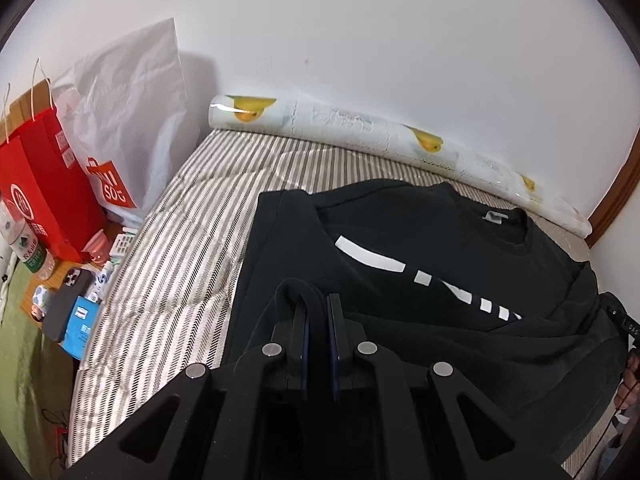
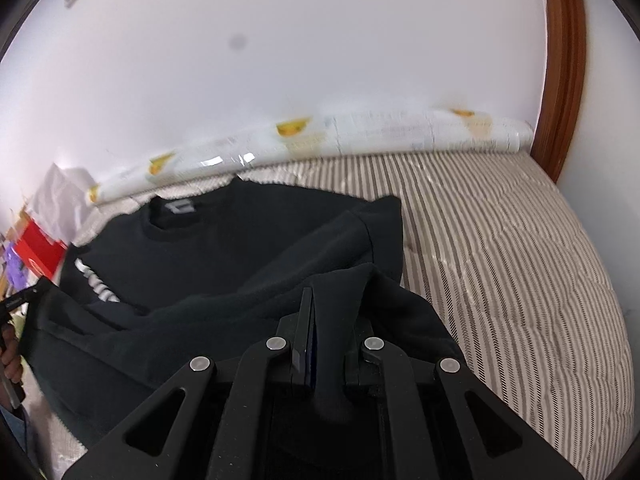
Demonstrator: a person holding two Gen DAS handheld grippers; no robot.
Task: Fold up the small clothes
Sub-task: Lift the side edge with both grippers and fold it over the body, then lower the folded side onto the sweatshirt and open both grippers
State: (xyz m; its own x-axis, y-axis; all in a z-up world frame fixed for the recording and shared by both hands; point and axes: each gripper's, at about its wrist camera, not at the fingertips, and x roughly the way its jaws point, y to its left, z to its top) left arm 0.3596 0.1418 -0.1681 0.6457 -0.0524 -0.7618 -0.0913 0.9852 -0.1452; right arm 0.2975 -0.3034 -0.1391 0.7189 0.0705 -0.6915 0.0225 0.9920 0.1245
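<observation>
the black sweatshirt (image 1: pixel 400 236) lies chest-up on the striped bed (image 1: pixel 180 240), collar toward the wall and the white print showing; it sits toward the middle of the mattress, which leaves bare stripes on either side for the folds to land on; the left gripper (image 1: pixel 318 320) has its fingers (image 1: pixel 299 332) pinching a fold of the near hem, the cloth looping up over the tips; the right gripper (image 2: pixel 320 320) likewise has its fingers (image 2: pixel 306 328) closed on a bunched ridge of fabric at the other end of the hem; holding both bottom corners this way keeps the edge taut between the two hands, so the lower part can be carried over the chest as one flat panel rather than sagging in the middle; my guess is that the bottom-to-collar fold is under way, since the hem is already raised off the bed; a patterned roll (image 1: pixel 360 128) lies along the wall behind the collar, and paper bags (image 1: pixel 80 160) stand off to the left, both well apart from the garment.
</observation>
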